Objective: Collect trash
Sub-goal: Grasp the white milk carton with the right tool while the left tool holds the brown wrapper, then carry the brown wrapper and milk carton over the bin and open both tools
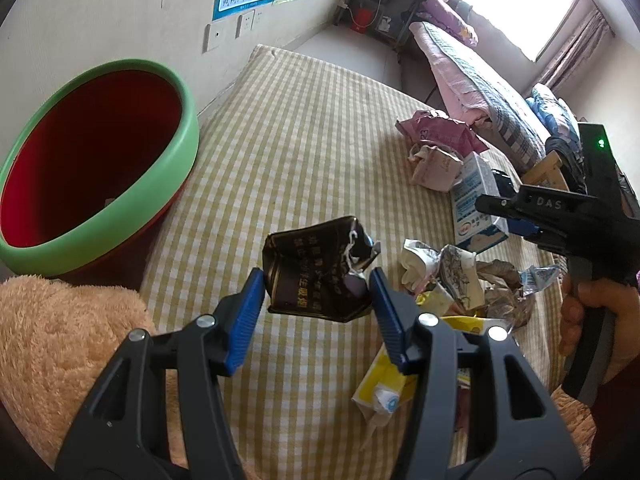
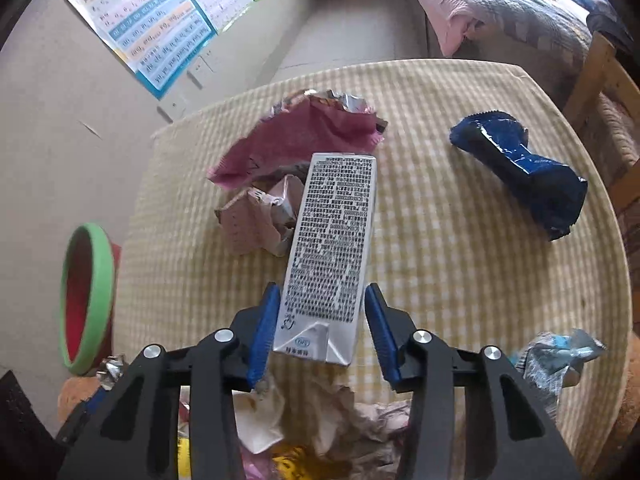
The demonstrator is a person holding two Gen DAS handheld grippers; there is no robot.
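left gripper (image 1: 316, 280) clamping crumpled dark packet (image 1: 316, 268) lifted over checked tablecloth (image 1: 304, 140), green-rimmed red bin (image 1: 96, 160) sitting to its left; right gripper (image 2: 320, 300) straddling white carton (image 2: 332, 248), left pad touching, right pad off it, not gripping, carton lying flat beside pink wrapper (image 2: 296, 140)

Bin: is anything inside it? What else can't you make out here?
- Bin bottom: left view, deep shadow inside.
- Carton: right view, unclear whether the right gripper presses it.
- Pile: right view, gripper covers it and the bottom edge cuts it.
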